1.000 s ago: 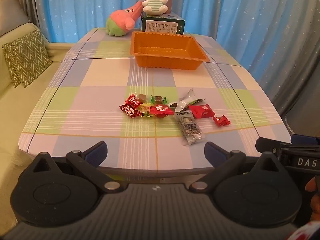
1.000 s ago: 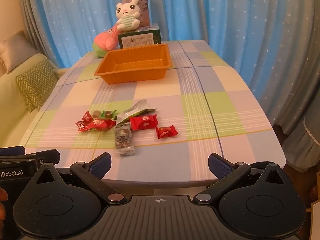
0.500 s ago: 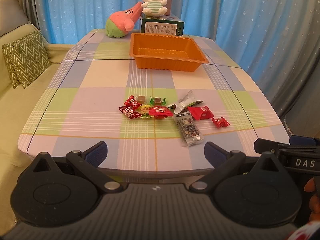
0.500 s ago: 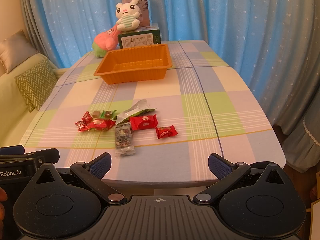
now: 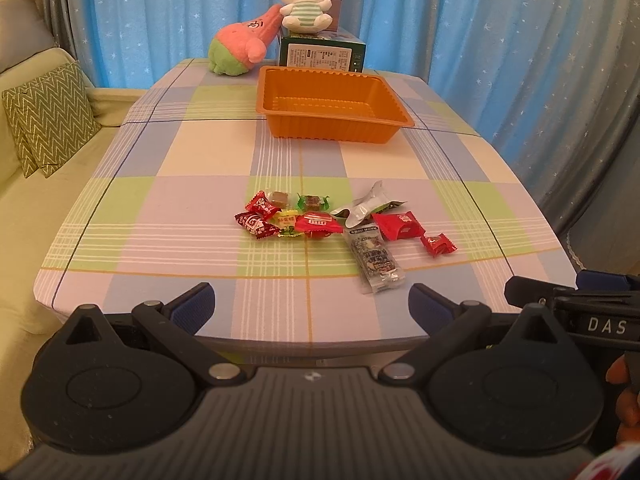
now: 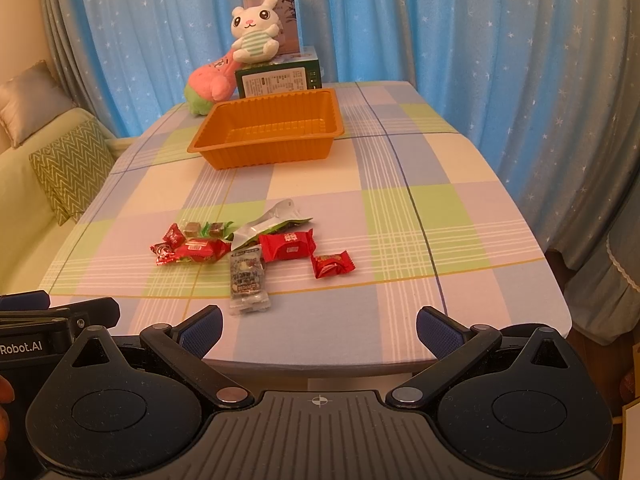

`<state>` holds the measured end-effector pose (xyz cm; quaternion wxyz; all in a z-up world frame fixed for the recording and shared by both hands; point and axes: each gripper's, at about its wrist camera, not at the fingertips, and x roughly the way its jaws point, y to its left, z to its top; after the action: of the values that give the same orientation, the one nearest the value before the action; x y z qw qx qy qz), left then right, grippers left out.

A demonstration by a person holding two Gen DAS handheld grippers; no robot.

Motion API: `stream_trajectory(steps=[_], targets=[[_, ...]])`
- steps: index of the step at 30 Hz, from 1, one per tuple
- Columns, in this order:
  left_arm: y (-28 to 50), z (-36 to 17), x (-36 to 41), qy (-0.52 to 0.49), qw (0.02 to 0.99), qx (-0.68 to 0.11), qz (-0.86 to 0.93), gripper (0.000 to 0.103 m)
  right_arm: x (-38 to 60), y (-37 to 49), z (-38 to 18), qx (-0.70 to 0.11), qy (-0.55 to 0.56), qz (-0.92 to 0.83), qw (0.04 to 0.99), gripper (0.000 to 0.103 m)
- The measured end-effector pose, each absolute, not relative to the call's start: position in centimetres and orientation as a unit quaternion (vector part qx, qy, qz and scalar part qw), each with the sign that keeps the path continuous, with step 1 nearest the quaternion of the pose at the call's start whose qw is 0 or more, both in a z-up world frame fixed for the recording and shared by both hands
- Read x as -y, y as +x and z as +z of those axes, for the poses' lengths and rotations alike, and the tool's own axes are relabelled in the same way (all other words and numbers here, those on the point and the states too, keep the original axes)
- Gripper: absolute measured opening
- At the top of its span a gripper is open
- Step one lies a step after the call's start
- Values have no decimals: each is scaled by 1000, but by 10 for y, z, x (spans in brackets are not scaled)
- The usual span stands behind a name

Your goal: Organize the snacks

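Observation:
Several wrapped snacks lie in a loose cluster on the checked tablecloth: red candies [image 5: 256, 222] [image 6: 188, 250], a clear dark-printed bar [image 5: 376, 262] [image 6: 246, 276], a red pack [image 5: 400, 225] [image 6: 287, 244], a small red candy [image 5: 438, 244] [image 6: 332, 264] and a silver-green wrapper [image 5: 366, 206] [image 6: 276, 220]. An empty orange tray [image 5: 332, 120] [image 6: 268, 148] stands beyond them. My left gripper [image 5: 312, 308] is open and empty at the table's near edge. My right gripper [image 6: 318, 330] is open and empty, also at the near edge, right of the left one.
At the table's far end a green box [image 5: 322, 54] [image 6: 278, 78] carries a white plush rabbit [image 5: 306, 0] [image 6: 254, 30]; a pink-green plush [image 5: 240, 48] [image 6: 208, 84] lies beside it. A sofa with a zigzag cushion [image 5: 48, 116] is on the left. Blue curtains [image 5: 500, 40] hang behind.
Both grippers have shifted only slightly; the view is nearly the same. The snacks and the tray have not moved.

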<state>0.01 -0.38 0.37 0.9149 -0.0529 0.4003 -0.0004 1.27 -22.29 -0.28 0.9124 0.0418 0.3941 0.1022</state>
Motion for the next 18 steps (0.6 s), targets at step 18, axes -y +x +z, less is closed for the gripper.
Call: stream_trajectory(steps=[18], targets=[[1, 1, 4, -55, 914, -402, -3, 102, 223, 13, -3, -394, 42, 102, 913, 103]])
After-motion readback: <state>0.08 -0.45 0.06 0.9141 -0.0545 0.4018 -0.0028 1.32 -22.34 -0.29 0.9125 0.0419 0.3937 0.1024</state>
